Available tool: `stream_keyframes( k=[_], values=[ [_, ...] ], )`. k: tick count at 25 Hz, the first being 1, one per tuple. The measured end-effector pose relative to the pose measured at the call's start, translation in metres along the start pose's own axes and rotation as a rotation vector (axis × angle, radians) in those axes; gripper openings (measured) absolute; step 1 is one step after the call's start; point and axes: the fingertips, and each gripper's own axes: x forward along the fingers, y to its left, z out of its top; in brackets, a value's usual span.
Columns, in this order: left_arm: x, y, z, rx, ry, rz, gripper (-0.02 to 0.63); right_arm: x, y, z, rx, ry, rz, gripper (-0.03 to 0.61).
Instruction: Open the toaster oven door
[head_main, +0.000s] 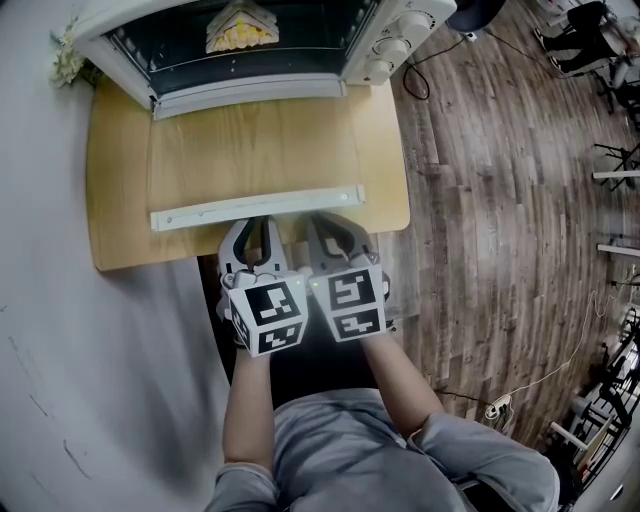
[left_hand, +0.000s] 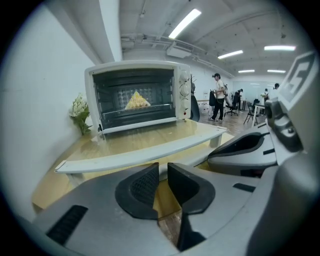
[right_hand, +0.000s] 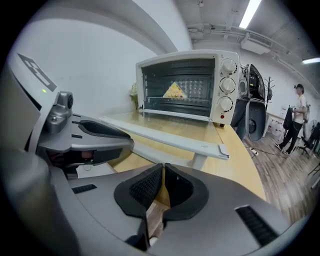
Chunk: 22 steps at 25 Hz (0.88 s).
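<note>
The person's forearms are reaching out side by side toward the toaster oven door (head_main: 250, 150), each hand carrying a claw at the near edge of the counter (head_main: 115, 200). The left claw (left_hand: 163, 172) is standing slightly open, a narrow gap showing between its ribbed pads (left_hand: 142, 185), and it is gripping nothing. The right claw (right_hand: 163, 172) is sitting all but closed, only a hairline showing between its pads, and it is also holding nothing. Both claws are pointing at the door's white handle bar (head_main: 255, 208) and hanging just short of it, on the near side, without touching it.

The door is already lying fully open and flat above the counter, its glass pane stretching from the handle back to its hinge edge, so it is covering most of the counter's middle. Bare wood is showing as a strip along each side of the door and as a thin margin in front of the handle.

Beyond the door's hinge edge the toaster oven (head_main: 400, 40) is standing with its cavity exposed, a yellow wedge of food (head_main: 241, 30) resting inside. Its knobs (head_main: 395, 45) are running down the panel to the door's right. White flowers (head_main: 68, 62) are sitting at the back corner left of the door, against the wall. To the right of the door the wooden floor (head_main: 500, 200) is lying open.
</note>
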Motion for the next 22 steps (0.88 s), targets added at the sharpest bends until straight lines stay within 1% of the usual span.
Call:
stream_keyframes(
  k=[5, 9, 14, 17, 22],
  values=[
    [0.003, 0.0, -0.002, 0.013, 0.029, 0.008, 0.048, -0.007, 0.001, -0.004, 0.019, -0.016, 0.005, 0.014],
    [0.002, 0.0, -0.003, 0.007, 0.028, 0.006, 0.048, -0.014, 0.0, 0.003, 0.027, -0.028, 0.004, 0.014],
    [-0.007, -0.003, -0.009, -0.012, 0.047, 0.014, 0.048, -0.028, -0.002, 0.012, 0.023, -0.036, 0.006, 0.014],
    [-0.023, -0.004, -0.001, -0.033, 0.025, 0.022, 0.04, -0.043, -0.002, 0.021, 0.03, -0.059, -0.001, 0.014],
    [-0.058, 0.001, 0.033, -0.066, -0.054, 0.05, 0.014, -0.081, -0.001, 0.052, 0.061, -0.145, -0.009, 0.0]
  ],
)
